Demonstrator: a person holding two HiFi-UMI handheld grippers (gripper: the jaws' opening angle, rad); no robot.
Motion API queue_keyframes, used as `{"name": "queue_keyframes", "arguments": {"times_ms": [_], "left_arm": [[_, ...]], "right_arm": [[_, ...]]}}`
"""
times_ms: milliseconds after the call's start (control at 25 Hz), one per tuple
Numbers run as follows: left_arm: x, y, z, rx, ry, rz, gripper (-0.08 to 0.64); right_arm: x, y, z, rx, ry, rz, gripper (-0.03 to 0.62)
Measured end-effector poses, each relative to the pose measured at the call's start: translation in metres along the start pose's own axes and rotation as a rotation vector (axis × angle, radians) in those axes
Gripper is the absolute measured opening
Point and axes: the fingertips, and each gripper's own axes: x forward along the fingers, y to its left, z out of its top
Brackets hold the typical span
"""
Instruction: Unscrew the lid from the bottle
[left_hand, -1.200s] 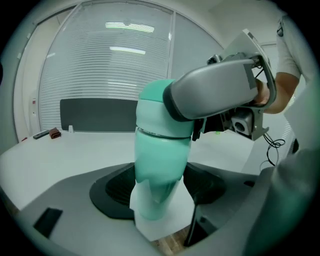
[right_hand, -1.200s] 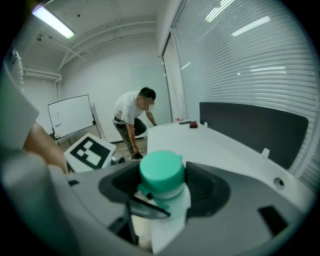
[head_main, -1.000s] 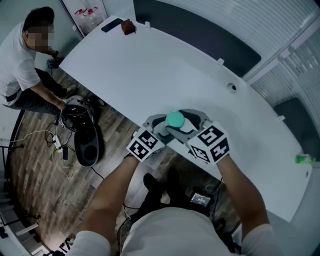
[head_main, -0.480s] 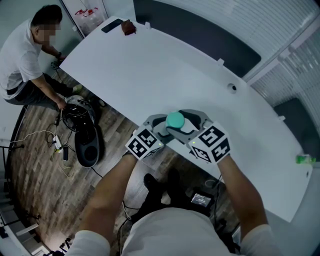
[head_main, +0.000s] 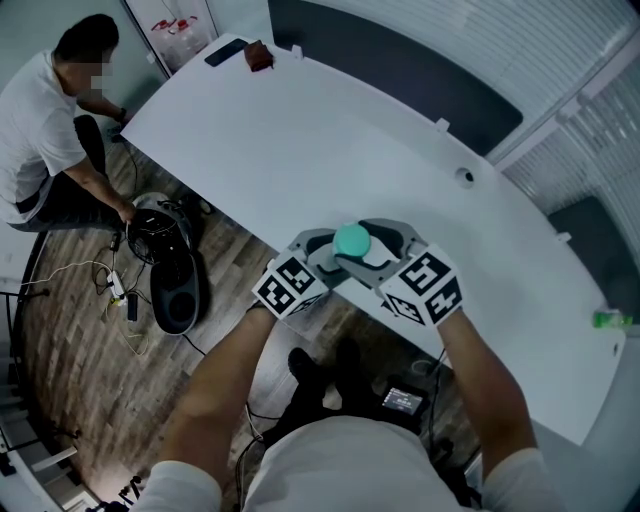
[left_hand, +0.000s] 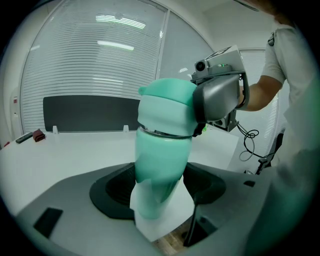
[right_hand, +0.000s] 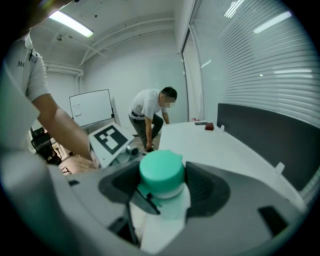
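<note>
Two grippers are engaged at once, so the unscrewing step itself is judged to be under way. Taken from the left, the left gripper (head_main: 318, 254) is clamped on the teal body of the bottle (left_hand: 159, 172), which is held upright between its jaws and just above the near edge of the white table (head_main: 300, 130). Directly above that grip the lid (right_hand: 161, 170) is seen seated on the neck, with only a thin seam showing, so it is judged not yet to be off. At the right, the right gripper (head_main: 378, 252) is closed on the lid, one jaw pressed to each side of it. For the next move, a twist of the right gripper about the bottle's upright axis is called for, with the body held fixed by the left one; a re-grip may be needed before the lid can be lifted clear. Counted: two grippers, one bottle, one lid, one table, and one other person (head_main: 45, 130) well off to the left of the left gripper
</note>
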Motion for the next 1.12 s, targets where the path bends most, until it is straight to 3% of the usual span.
{"name": "queue_keyframes", "arguments": {"times_ms": [480,1120], "left_arm": [[-0.001,0.0,-0.001,0.0,0.007,-0.012,0.308],[-0.002,-0.003,-0.001,-0.014,0.024,0.012,0.31]], "right_arm": [[-0.005,0.003,0.004,-0.042,0.001,0.038,0.296],[-0.021,0.0,0.017,0.034,-0.059,-0.015,0.296]]}}
